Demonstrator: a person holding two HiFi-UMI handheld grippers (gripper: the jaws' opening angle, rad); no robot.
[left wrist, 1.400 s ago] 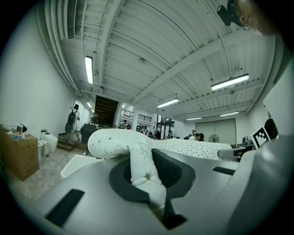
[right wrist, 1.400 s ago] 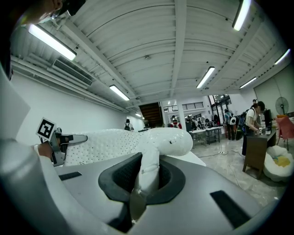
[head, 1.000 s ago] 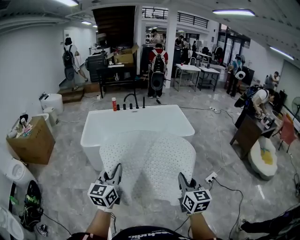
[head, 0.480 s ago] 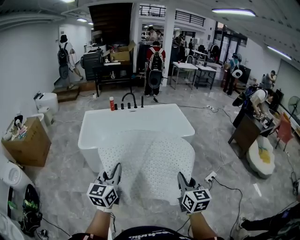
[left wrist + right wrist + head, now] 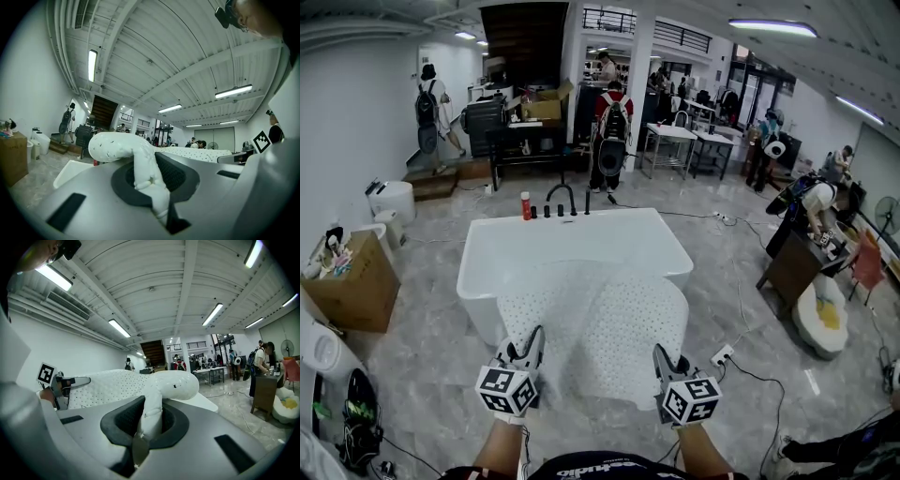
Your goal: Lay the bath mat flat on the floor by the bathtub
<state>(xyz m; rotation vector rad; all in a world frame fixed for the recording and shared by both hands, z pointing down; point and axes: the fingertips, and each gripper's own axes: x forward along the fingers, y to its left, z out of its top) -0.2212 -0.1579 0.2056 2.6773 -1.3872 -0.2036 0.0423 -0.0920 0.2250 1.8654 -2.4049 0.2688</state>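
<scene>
A white perforated bath mat (image 5: 600, 328) hangs spread in the air between my two grippers, its far part draped over the near rim of the white bathtub (image 5: 572, 246). My left gripper (image 5: 528, 349) is shut on the mat's near left corner, which bunches up between the jaws as a rolled mat edge (image 5: 140, 159). My right gripper (image 5: 662, 361) is shut on the near right corner, where a mat fold (image 5: 157, 394) stands up out of the jaws. The right gripper view also shows the left gripper (image 5: 63, 383) across the mat.
Black taps (image 5: 562, 202) and a red bottle (image 5: 526, 206) stand on the tub's far rim. A cardboard box (image 5: 342, 281) is at the left, a power strip and cable (image 5: 723, 355) lie on the marble floor at the right. People stand farther back.
The view has shifted slightly; the tub and mat sit a little differently in frame. Both grippers keep their hold on the mat's corners.
</scene>
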